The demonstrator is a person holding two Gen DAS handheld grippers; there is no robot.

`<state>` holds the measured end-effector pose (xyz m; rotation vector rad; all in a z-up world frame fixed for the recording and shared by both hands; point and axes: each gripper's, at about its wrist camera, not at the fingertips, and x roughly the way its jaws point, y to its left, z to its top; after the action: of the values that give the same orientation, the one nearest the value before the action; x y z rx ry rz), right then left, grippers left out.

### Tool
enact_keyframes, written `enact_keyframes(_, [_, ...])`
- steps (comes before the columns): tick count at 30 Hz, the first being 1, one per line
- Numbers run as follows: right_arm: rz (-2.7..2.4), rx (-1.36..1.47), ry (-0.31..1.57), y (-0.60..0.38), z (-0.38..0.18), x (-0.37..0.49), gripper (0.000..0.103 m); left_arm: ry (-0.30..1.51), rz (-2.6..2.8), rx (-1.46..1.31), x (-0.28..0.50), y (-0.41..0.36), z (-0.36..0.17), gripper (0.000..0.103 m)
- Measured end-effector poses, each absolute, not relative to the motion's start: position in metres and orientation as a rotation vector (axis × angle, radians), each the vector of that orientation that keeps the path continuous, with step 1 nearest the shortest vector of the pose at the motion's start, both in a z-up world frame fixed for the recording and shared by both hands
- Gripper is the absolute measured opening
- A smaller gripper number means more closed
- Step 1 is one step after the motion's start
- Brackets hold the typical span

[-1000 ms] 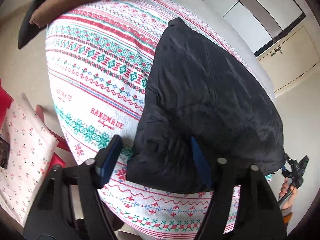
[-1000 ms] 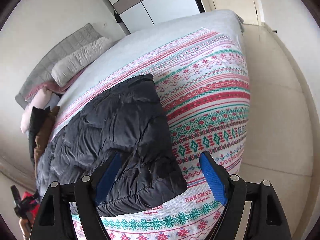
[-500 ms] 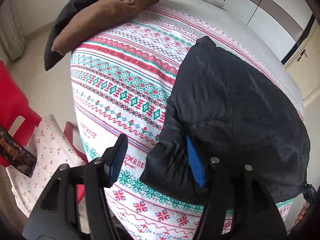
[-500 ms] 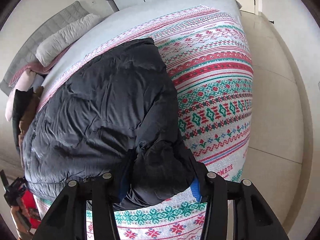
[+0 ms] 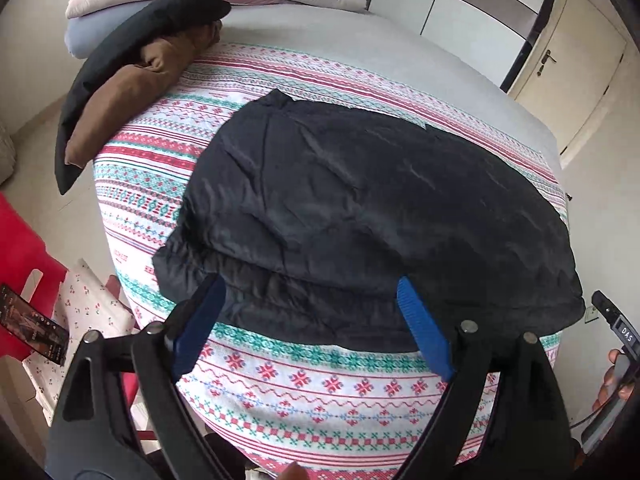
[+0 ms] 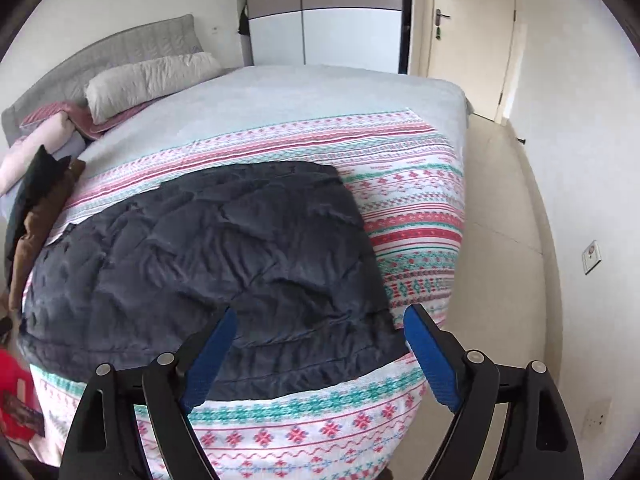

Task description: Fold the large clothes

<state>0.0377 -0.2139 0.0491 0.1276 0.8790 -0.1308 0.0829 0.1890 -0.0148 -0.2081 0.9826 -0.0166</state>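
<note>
Two claws — left claw, right claw — spread wide, empty, above the folded black jacket.

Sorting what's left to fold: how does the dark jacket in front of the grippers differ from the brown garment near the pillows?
The dark jacket is black and quilted; the brown garment is tan and smooth. The jacket lies spread flat mid-blanket; the brown one sits bunched at the bed's edge under a black garment. The jacket looks larger. Both rest on the patterned blanket, ungripped.
</note>
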Motion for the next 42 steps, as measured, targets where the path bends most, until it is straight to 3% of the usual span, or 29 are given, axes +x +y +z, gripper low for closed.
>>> enact_keyframes(3, [-0.075, 0.096, 0.903, -0.184, 0.042, 0.033, 0.089, 0.982, -0.042, -0.136, 0.075, 0.156, -0.015, 0.099])
enact_keyframes(16, [-0.025, -0.018, 0.896, -0.122, 0.016, 0.021, 0.092, 0.94, -0.048, 0.026, 0.047, 0.079, -0.031, 0.1])
enact_keyframes(42, [-0.022, -0.091, 0.953, -0.108, -0.004, 0.019, 0.093, 0.981, -0.007, 0.03, 0.049, 0.07, -0.051, 0.1])
